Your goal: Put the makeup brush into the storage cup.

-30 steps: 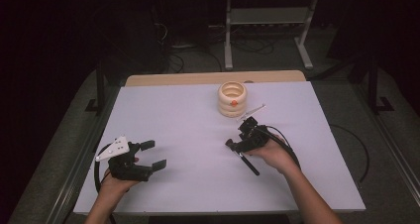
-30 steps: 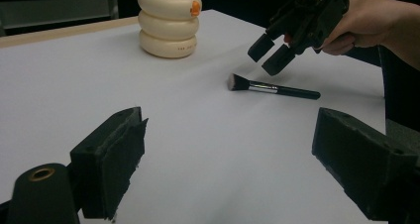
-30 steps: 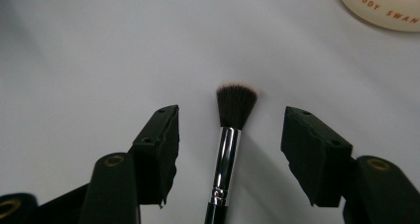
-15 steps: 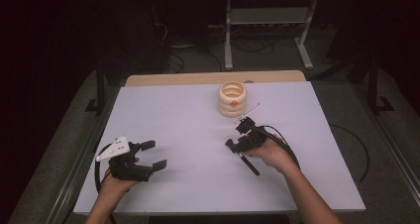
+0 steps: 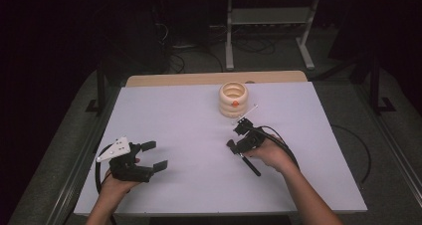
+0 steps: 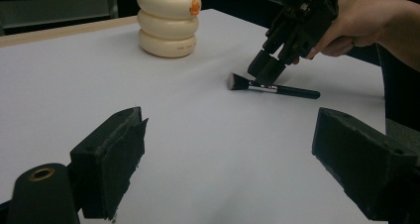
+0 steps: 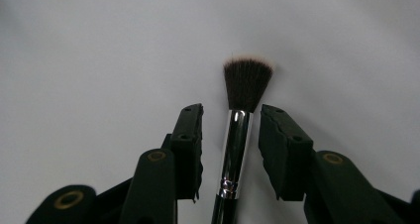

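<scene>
Brush (image 7: 236,135) lengthwise between right claw (image 7: 231,140) jaws

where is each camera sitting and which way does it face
High view: above the person's side, facing forward and down on the white table; both forearms, left gripper and right gripper show.
Left gripper view: rides the left gripper, facing level across the table; its open jaws frame the right hand.
Right gripper view: faces down; its jaws, which have just been closing, flank the silver ferrule, a gap each side.
Shared: the black-handled, dark-bristled makeup brush; the cream ribbed ring-stack pot is in two.
</scene>
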`<state>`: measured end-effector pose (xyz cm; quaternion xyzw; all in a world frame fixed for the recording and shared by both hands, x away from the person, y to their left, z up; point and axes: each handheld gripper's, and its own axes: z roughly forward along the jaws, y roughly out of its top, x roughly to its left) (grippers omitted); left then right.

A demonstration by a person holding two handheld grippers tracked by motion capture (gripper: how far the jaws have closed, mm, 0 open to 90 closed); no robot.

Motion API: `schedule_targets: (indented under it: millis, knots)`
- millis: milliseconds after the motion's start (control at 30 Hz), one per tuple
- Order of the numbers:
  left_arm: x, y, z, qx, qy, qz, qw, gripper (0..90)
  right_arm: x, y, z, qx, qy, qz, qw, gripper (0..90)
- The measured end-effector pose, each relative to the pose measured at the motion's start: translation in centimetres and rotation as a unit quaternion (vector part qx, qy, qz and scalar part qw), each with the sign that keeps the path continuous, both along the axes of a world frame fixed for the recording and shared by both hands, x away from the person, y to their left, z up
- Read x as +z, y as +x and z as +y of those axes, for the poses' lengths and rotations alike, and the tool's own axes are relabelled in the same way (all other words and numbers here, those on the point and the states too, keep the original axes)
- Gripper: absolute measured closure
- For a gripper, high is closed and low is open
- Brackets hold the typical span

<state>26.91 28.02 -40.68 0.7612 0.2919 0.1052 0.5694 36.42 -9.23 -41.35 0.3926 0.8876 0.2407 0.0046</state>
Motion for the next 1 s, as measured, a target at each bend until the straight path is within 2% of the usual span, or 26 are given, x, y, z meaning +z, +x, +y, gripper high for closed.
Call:
schedule_targets:
  millis: [233, 667, 1000]
  knots:
    - [0.02, 0.0, 0.03, 0.001, 0.0, -0.001, 1.0, 12.5, -0.23, 0.15, 0.03, 0.0, -0.009, -0.001, 1.0, 62.8]
    - [0.05, -0.02, 0.04, 0.001, 0.0, -0.001, 1.0, 12.5, -0.74, 0.06, 0.44, 0.012, -0.047, 0.005, 0.9988, 67.7]
    - [0.12, -0.03, 0.09, 0.0, 0.002, -0.003, 1.0, 12.5, -0.86, -0.06, 0.75, 0.018, -0.059, 0.003, 0.9981, 69.8]
